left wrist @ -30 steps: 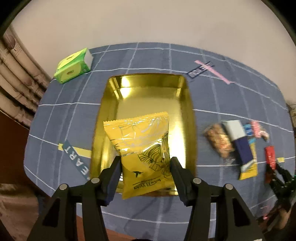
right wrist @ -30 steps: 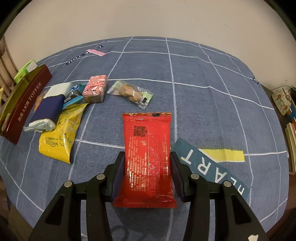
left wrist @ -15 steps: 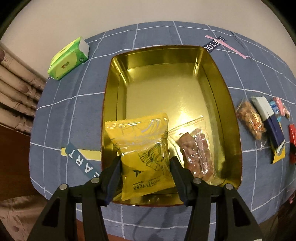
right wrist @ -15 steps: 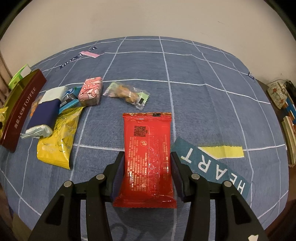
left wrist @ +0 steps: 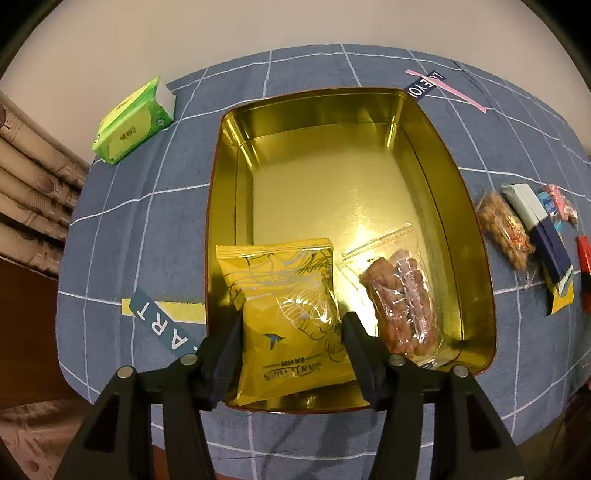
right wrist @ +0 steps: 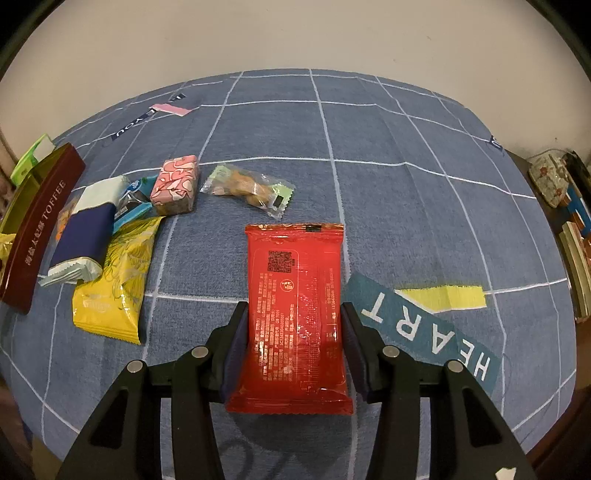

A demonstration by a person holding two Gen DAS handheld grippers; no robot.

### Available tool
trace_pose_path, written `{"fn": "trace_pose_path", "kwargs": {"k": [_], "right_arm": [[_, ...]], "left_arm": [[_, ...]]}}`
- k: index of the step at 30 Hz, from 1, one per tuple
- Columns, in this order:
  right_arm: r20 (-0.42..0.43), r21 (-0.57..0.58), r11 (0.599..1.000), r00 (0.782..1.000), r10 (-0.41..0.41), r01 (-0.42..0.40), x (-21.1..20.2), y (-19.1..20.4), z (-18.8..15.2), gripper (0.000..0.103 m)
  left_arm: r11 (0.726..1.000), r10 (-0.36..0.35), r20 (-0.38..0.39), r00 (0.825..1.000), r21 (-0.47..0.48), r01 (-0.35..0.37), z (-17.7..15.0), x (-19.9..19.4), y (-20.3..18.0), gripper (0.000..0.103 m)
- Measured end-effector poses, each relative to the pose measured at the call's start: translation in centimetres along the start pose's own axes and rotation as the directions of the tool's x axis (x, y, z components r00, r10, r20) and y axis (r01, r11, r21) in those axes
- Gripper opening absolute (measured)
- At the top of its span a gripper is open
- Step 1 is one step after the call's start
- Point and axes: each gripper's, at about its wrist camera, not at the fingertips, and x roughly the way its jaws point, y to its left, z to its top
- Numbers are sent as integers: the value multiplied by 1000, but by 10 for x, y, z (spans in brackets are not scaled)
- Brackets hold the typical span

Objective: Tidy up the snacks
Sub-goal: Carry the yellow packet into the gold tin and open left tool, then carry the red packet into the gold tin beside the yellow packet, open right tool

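Gold tin holds clear snack bag; left claw grips yellow packet; right claw grips red packet.

Before me: plain pale wall. Blue grid-lined cloth over table. Pleated curtain at my left; stacked books at right edge.

The tin sits mid-tabletop, a clear-wrapped snack in its 5 o'clock corner. A tissue pack lies at 10 o'clock; loose snacks cluster at 3 o'clock (some overlapping).
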Motion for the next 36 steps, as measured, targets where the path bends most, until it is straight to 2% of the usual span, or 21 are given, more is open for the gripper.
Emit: {"fn": "trace_pose_path", "kwargs": {"k": [9,18,22,30,33,36], "right_arm": [[-19,12,1000,1000,-9,9,1,1,2,44],[-35,18,999,999,-35,36,0,5,5,42],[-39,26,999,998,-46,47,1,7,6,42],[-44,56,997,998,-45,47,-3,9,9,41],[-31,59,997,998,-49,51,-9,11,11,41],[22,54,997,998,-58,57,-34,21,19,41]], "left_arm": [[998,-48,39,998,-34,50,-7,-9,2,63],[994,-73,147,986,-70,84,-23,-42,6,63],[991,-13,203,979,-131,40,-32,-54,13,63],[971,80,254,964,-240,-18,-57,-61,26,63],[963,111,267,957,-268,-36,-66,-62,30,63],[956,108,284,953,-292,-21,-73,-64,32,63]]}}
